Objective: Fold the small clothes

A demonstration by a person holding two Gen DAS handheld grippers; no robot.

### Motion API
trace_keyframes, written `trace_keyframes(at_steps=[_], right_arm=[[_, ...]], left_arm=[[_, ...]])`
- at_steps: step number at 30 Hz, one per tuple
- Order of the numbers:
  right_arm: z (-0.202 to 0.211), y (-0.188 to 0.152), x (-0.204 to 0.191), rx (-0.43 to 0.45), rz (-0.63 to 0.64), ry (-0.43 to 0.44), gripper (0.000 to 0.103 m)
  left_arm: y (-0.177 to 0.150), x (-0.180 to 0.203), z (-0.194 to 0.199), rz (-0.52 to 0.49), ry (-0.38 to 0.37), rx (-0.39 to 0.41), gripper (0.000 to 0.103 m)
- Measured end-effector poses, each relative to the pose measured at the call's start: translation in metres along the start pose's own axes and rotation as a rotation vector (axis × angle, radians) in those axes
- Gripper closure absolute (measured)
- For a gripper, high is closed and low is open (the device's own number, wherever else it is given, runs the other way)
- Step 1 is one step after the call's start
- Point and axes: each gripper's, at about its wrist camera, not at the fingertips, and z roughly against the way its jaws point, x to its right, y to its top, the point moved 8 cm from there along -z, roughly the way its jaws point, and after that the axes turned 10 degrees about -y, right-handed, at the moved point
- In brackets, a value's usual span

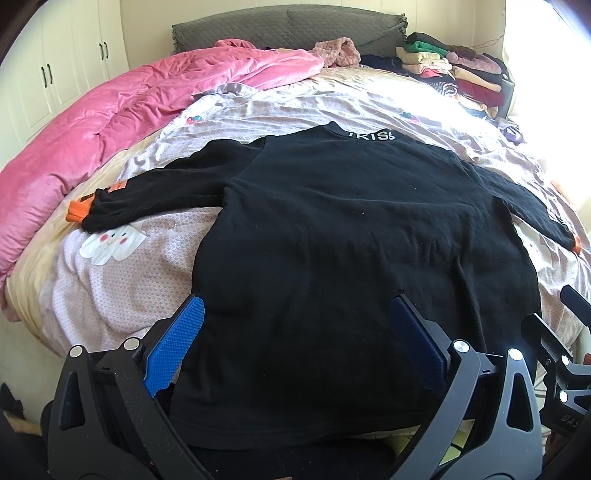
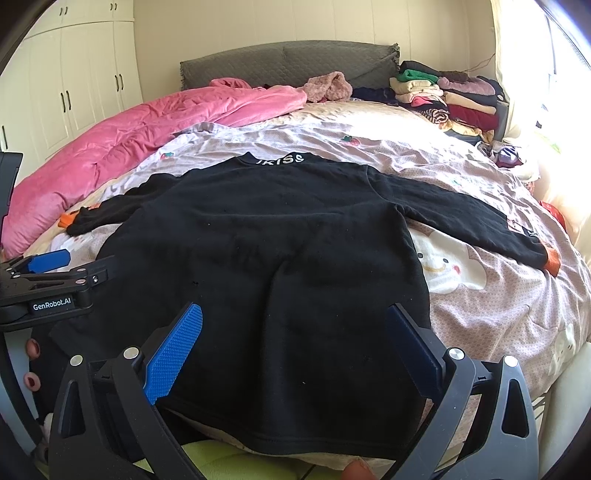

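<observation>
A black long-sleeved top with orange cuffs and white collar lettering lies spread flat on the bed, hem toward me and both sleeves out to the sides; it also shows in the right wrist view. My left gripper is open, its blue pads above the hem's left part. My right gripper is open above the hem's right part. The left gripper's body shows at the left of the right wrist view. Neither gripper holds anything.
A pink quilt is bunched along the bed's left side. A pile of folded clothes sits at the far right by the grey headboard. The patterned bed sheet has its edge just below the hem. White wardrobes stand left.
</observation>
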Motion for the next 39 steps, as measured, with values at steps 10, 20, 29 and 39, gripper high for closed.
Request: trace_keyframes(at_steps=[10, 20, 29, 39], right_arm=[[0.000, 0.000, -0.001, 0.003, 0.004, -0.004, 0.004], [0.000, 0.003, 0.000, 0.006, 0.002, -0.007, 0.004], [-0.002, 0.006, 0.006, 0.011, -0.004, -0.013, 0.004], [-0.011, 0.017, 0.019, 0.016, -0.020, -0.035, 0.004]], left_arm=[[0.000, 0.000, 0.000, 0.001, -0.003, 0.000, 0.009], [0.001, -0.001, 0.000, 0.001, -0.001, 0.000, 0.009], [0.003, 0.000, -0.002, 0.003, -0.002, -0.006, 0.009], [0.015, 0.002, -0.014, 0.008, -0.012, -0.019, 0.009]])
